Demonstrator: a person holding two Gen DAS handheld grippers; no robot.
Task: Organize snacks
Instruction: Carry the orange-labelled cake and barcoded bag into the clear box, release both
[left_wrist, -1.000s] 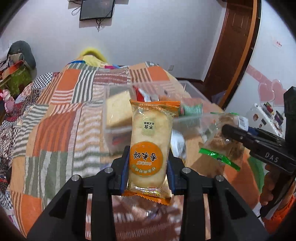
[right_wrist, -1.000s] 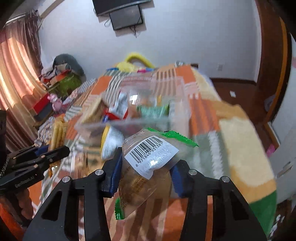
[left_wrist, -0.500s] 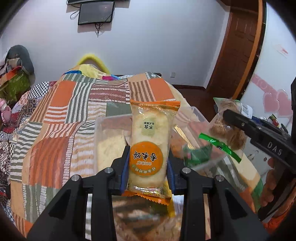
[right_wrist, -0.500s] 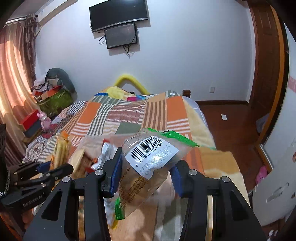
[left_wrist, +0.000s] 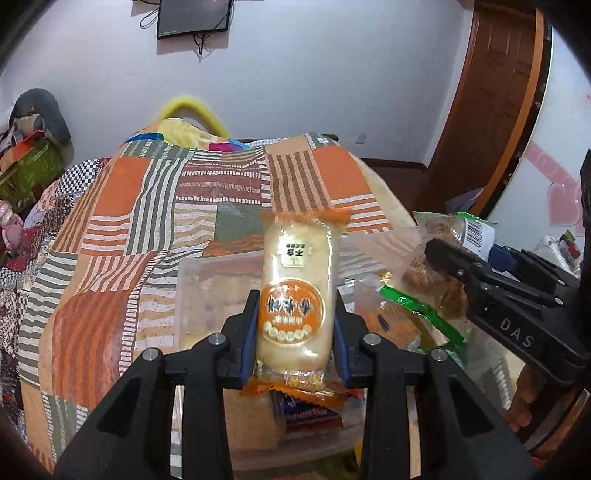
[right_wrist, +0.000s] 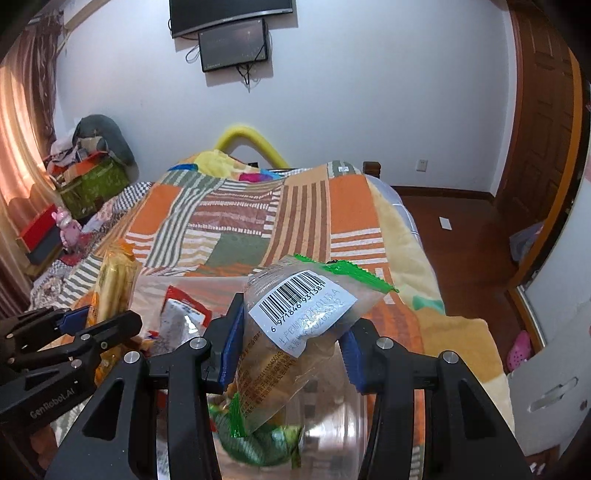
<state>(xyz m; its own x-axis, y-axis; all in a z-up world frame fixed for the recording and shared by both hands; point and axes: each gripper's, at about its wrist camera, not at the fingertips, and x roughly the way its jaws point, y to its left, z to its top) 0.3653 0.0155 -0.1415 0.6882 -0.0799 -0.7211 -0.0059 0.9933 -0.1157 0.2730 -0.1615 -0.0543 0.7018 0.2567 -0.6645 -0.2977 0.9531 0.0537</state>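
Left gripper (left_wrist: 293, 334) clamped on a rice cracker pack (left_wrist: 297, 295), orange-labelled, held upright with its crimped top at twelve o'clock. Right gripper (right_wrist: 290, 349) clamped on a clear biscuit bag (right_wrist: 295, 332) with a barcode sticker and green seal, tilted toward one o'clock. Same bag (left_wrist: 439, 266) and right gripper (left_wrist: 448, 264) visible at three o'clock in the left view; left gripper (right_wrist: 107, 325) and the cracker pack (right_wrist: 116, 278) at nine o'clock in the right view.

Directly beneath both, a clear plastic box (left_wrist: 192, 295) already carrying snacks: a red-and-white packet (right_wrist: 183, 314) at ten o'clock of the right gripper, green-wrapped pieces (right_wrist: 258, 446) at six o'clock, a dark blue wrapper (left_wrist: 306, 410) under the cracker pack. Box resting on a patchwork bedspread (left_wrist: 147, 221) stretching away to twelve o'clock.

Step in hand, by the look of it: carrying two snacks over the box for placing. Next move likely: lowering each into a free gap, then releasing. Blurred box edges, so exact clearance hard to tell. Thin crinkly wrappers, liable to catch on the blue pads at release.
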